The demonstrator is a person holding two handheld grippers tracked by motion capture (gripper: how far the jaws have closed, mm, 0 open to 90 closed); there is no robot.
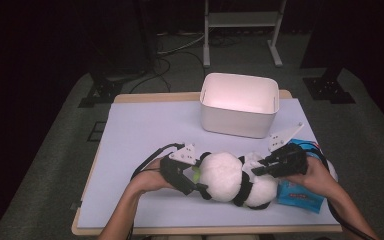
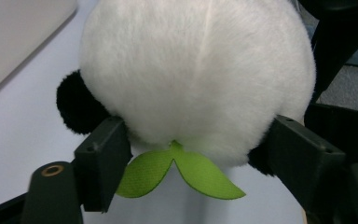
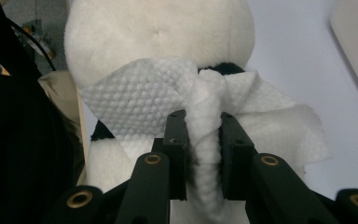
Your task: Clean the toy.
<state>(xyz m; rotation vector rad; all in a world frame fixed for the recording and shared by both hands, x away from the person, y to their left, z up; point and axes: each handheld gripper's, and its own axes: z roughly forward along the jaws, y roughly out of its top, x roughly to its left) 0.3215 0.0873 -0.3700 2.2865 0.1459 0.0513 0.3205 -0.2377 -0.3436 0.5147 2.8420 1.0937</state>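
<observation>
A white and black plush panda point(image 1: 225, 175) lies on its side near the front of the table. At its head, where a green leaf point(image 2: 182, 170) sticks out, my left gripper point(image 1: 199, 175) has a jaw pressed into the fur on each side point(image 2: 200, 154). My right gripper point(image 1: 258, 168) comes in from the right over the panda's body. It is shut on a bunched white textured wipe point(image 3: 140, 102), which spreads against the panda's white fur point(image 3: 158, 32) just past the jaws point(image 3: 204, 135).
A blue wipe packet point(image 1: 300, 195) lies under my right hand at the front right. A white plastic bin point(image 1: 240, 105) stands at the back of the pale mat point(image 1: 145, 130). Cables trail from both grippers.
</observation>
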